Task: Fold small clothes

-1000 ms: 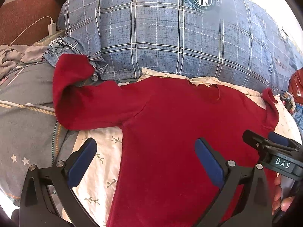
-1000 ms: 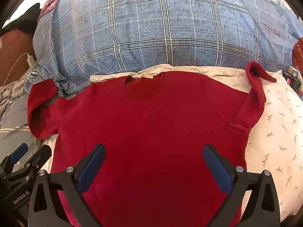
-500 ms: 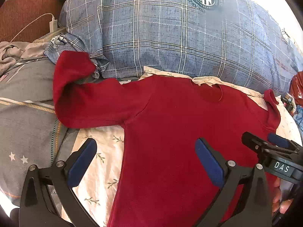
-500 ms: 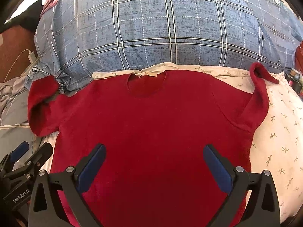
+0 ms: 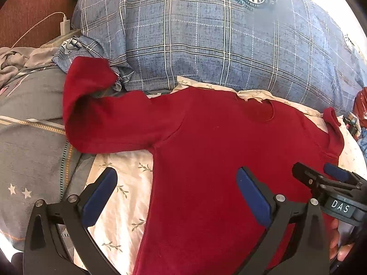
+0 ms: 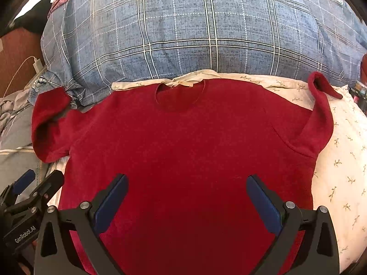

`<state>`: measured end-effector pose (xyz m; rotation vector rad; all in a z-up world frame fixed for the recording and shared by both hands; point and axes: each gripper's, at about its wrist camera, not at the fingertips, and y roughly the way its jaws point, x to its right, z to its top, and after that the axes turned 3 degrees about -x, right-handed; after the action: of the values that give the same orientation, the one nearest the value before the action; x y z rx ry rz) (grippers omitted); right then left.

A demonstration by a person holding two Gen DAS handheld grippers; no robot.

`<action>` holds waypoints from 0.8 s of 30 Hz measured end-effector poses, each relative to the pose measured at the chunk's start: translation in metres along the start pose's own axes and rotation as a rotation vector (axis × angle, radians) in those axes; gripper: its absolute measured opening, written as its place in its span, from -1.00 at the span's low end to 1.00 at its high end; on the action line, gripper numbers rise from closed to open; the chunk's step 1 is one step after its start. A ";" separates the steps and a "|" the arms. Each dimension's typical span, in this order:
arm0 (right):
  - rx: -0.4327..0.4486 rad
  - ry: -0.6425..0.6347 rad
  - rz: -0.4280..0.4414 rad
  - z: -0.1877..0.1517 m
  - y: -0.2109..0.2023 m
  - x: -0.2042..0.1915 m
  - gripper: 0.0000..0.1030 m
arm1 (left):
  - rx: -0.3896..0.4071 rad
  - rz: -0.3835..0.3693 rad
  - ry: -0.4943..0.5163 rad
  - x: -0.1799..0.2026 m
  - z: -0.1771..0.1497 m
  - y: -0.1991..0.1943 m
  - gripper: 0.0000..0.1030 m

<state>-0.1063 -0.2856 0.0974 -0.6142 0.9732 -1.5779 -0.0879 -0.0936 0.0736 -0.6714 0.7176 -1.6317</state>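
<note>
A small red long-sleeved top [image 5: 218, 151] [image 6: 183, 151] lies flat, neck away from me, on a white leaf-print pillow [image 5: 123, 183] [image 6: 339, 167]. Its left sleeve [image 5: 96, 119] [image 6: 48, 126] stretches out and curls up against the plaid pillow; its right sleeve [image 6: 321, 114] is bent upward at the cuff. My left gripper [image 5: 176, 194] hovers open over the top's left edge, one finger above the white pillow and one above the red fabric. My right gripper [image 6: 187, 197] hovers open above the lower middle of the top. Neither holds anything. Each gripper shows at the other view's edge.
A big blue plaid pillow [image 5: 218, 41] [image 6: 195, 34] rises right behind the top. A grey starred blanket [image 5: 29, 151] lies on the left, with a white charger and cable [image 5: 64, 24] beyond it. Small red and dark items [image 5: 357, 112] sit at the far right.
Both views have crept slightly forward and down toward the top; the top lies as before. Both grippers stay open.
</note>
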 end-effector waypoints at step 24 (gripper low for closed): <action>-0.036 -0.052 0.015 0.002 0.016 -0.018 0.99 | -0.013 0.044 -0.053 -0.034 0.009 0.013 1.00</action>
<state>-0.0918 -0.2690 0.0866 -0.6678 0.9668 -1.5269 -0.0673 -0.0627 0.0684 -0.7011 0.7000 -1.5645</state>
